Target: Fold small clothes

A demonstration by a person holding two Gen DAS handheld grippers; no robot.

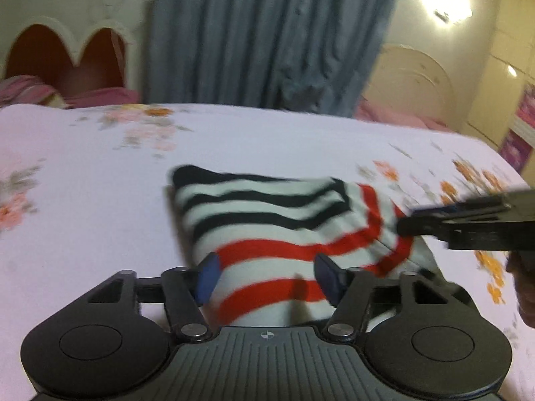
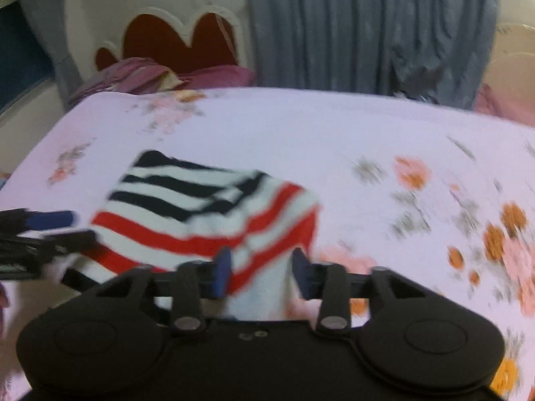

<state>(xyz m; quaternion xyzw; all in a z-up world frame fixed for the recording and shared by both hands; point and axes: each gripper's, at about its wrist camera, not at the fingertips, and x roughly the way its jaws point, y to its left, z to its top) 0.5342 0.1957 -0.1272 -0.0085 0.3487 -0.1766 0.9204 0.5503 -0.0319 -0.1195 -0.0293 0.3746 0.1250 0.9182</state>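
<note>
I see garment (image 1: 267, 220): white with black and red stripes | bedsheet (image 1: 83, 200): pale, pink-orange floral | curtain (image 1: 267, 33): grey-blue

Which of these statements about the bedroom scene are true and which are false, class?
1. The striped garment lies on a floral bedsheet. True.
2. Its stripes are green and yellow. False: black, red and white.
3. A blue-grey curtain hangs behind the bed. True.
4. Only one tool is near the garment. False: the left tool and the right tool both have it between their fingers.
</note>
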